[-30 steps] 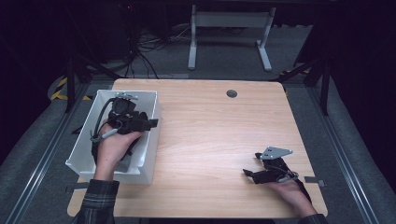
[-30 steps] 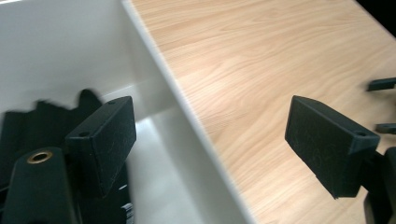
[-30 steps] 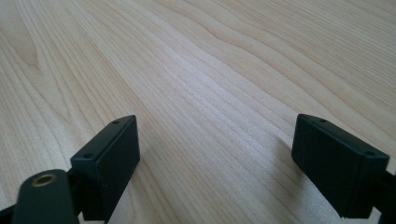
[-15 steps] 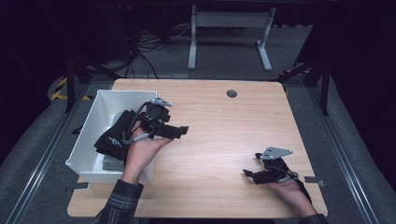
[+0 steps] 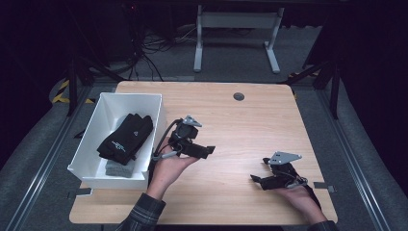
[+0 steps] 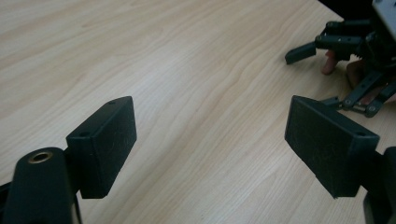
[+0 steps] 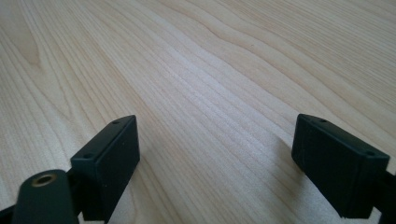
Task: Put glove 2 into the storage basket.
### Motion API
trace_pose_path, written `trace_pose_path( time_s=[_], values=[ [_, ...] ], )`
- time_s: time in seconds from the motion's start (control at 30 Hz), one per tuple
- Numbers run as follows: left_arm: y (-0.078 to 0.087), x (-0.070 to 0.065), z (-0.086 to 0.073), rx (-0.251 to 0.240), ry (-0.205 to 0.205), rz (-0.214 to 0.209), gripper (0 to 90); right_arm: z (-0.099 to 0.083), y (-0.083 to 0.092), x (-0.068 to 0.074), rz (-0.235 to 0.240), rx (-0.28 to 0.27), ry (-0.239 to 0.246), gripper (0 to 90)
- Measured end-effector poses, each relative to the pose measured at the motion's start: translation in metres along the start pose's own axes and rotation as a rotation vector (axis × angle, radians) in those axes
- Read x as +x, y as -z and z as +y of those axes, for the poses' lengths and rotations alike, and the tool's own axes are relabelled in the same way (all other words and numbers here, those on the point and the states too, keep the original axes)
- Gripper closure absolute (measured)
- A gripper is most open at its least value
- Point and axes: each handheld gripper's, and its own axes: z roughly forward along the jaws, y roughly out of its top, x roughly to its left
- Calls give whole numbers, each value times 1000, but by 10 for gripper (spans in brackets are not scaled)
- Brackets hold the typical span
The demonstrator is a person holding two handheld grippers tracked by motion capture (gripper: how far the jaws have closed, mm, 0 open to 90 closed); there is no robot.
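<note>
From the high view, the left tongs (image 5: pixel 204 150) are hovering over the bare counter (image 5: pixel 231 120), just to the right of the white bin (image 5: pixel 154 103), with their jaws spread and nothing between them. A black glove (image 5: pixel 126 137) is lying inside the bin, resting partly on a grey sponge-like block (image 5: pixel 118 168) near the bin's front end. The right tongs (image 5: pixel 257 180) are sitting low near the counter's front right corner, jaws parted and empty as well, well apart from the bin. Judging from this, the glove is already put away in the bin and nothing else is waiting on the counter, so the work looks finished or nearly so; at most the left hand is clearing away from the bin.

In the left gripper view, the two black pads (image 6: pixel 105 140) are standing wide apart over plain wood, gripping nothing. The right tongs (image 6: pixel 327 49) are showing farther off at the upper right, with a person's fingertips behind them.

In the right gripper view, the pads (image 7: pixel 109 158) are likewise standing released, with bare wood grain running between them and no object within reach.
</note>
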Motion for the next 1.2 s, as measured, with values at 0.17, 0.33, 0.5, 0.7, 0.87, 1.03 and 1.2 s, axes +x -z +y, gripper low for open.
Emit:
trace_pose_path(
  time_s=[0.17,0.33,0.5,0.7,0.87,1.03,1.2],
  values=[
    [-19,-7,-13,22,-24,-10,172,0,0,0,0,0,0,158],
    [-33,-10,-27,28,-56,5,169,0,0,0,0,0,0,158],
    [-50,-11,-43,57,-83,29,161,0,0,0,0,0,0,158],
    [-62,-12,-56,66,-120,50,146,0,0,0,0,0,0,158],
    [-68,-11,-65,83,-136,41,142,0,0,0,0,-1,0,158],
    [-74,-13,-70,117,-153,63,131,0,0,0,0,0,0,158],
    [-76,-14,-71,142,-156,70,131,0,0,0,0,-1,0,158]
  ],
)
